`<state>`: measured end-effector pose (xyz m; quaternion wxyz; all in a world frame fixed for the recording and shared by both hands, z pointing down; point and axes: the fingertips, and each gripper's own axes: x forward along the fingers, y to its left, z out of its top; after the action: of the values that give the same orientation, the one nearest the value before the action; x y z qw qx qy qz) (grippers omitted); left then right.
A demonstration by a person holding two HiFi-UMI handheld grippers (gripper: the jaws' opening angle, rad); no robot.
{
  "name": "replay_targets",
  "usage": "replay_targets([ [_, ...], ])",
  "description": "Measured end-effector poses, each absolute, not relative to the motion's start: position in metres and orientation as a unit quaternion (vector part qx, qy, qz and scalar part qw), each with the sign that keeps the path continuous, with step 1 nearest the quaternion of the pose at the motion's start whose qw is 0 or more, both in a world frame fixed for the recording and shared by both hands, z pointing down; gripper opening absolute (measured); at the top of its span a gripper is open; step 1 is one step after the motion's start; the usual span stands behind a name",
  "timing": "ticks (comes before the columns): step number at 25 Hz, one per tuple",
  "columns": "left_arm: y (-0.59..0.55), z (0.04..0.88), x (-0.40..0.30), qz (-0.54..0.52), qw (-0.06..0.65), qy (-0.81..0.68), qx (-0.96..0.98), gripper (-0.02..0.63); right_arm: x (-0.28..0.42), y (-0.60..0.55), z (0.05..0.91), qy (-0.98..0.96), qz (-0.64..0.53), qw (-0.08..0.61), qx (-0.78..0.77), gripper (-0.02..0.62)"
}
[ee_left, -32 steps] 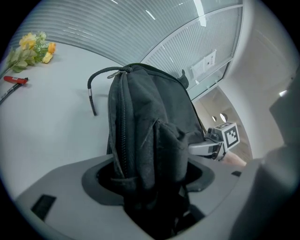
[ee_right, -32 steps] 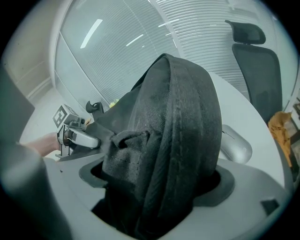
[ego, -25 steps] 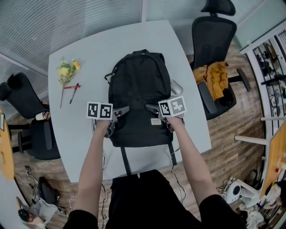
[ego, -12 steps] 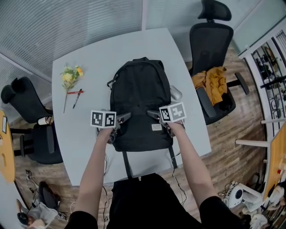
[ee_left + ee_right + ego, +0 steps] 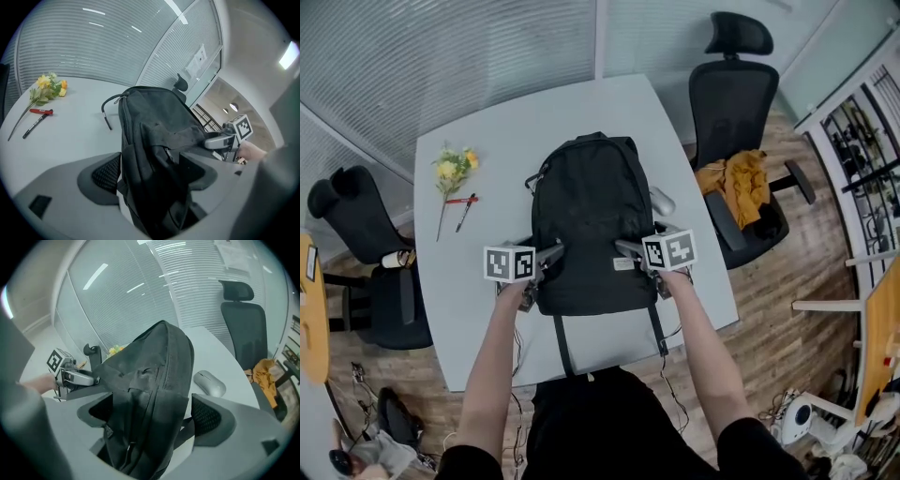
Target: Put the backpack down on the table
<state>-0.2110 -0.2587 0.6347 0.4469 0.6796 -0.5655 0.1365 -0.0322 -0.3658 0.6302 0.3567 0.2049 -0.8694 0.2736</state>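
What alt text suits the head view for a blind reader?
From above: a black backpack lies on a grey table, the left gripper and right gripper open around its near corners, the left's jaws having just been opening. Flowers lie at the table's left.

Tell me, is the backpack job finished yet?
Nearly done. The backpack lies flat on the table. In hand: letting go; the jaws of the left gripper have just been opening, those of the right gripper stand apart too, fabric loose between both. Remaining: draw both clear.

The backpack [image 5: 591,216] is matt black woven cloth; the table [image 5: 506,141] smooth, pale, matt.
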Motion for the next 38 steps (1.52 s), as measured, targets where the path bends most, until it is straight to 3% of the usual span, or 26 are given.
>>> replay_targets([
  [11, -0.227, 0.591, -0.200, 0.109, 0.398, -0.600, 0.685, 0.364, -0.020, -0.339, 0.582, -0.899, 0.220, 0.306, 0.221, 0.514],
  [26, -0.196, 0.514, -0.171, 0.136, 0.235, -0.639, 0.719, 0.359, -0.027, -0.278, 0.516, -0.939, 0.145, 0.238, 0.204, 0.494],
  [31, -0.177, 0.489, -0.167, 0.137, 0.190, -0.649, 0.724, 0.287, -0.026, -0.250, 0.502, -0.941, 0.142, 0.220, 0.212, 0.467],
  [38, -0.140, 0.475, -0.152, 0.108, 0.191, -0.632, 0.743, 0.251, -0.023, -0.206, 0.488, -0.941, 0.142, 0.205, 0.230, 0.398],
])
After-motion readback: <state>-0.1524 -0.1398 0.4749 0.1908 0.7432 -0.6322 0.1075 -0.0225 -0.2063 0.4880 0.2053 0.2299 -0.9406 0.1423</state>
